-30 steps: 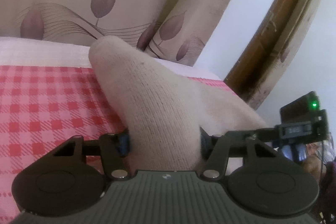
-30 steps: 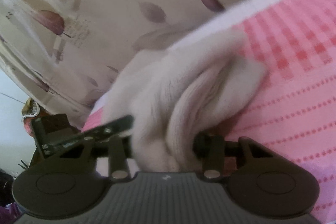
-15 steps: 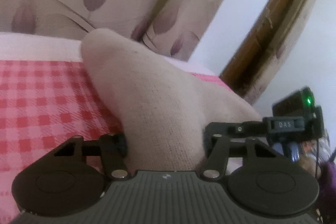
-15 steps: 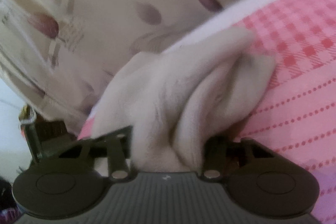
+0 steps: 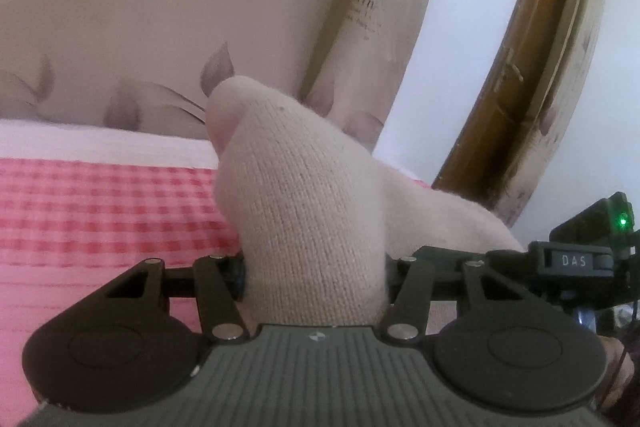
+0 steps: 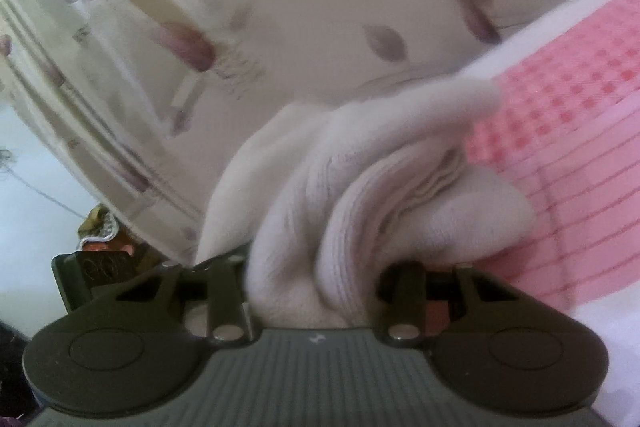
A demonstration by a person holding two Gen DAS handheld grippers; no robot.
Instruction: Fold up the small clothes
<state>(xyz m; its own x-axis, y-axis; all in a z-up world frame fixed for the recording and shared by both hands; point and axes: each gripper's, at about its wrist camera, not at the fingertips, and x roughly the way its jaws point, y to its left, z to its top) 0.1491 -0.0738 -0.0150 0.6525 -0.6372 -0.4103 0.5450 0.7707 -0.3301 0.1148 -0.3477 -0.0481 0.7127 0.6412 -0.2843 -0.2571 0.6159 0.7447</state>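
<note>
Between both pads of each hand-held gripper, L (image 5: 314, 267) & R (image 6: 312, 269), bunched beige knit garment (image 5: 304, 195) sits clamped.

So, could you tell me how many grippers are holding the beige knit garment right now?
2: the left gripper clamps one bunched end of the beige knit garment, and the right gripper clamps its ribbed folds.

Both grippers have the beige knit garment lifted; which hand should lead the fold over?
Probably left: the left gripper holds a smooth single fold of the knit garment. The right gripper clamps a bunched wad.
</note>
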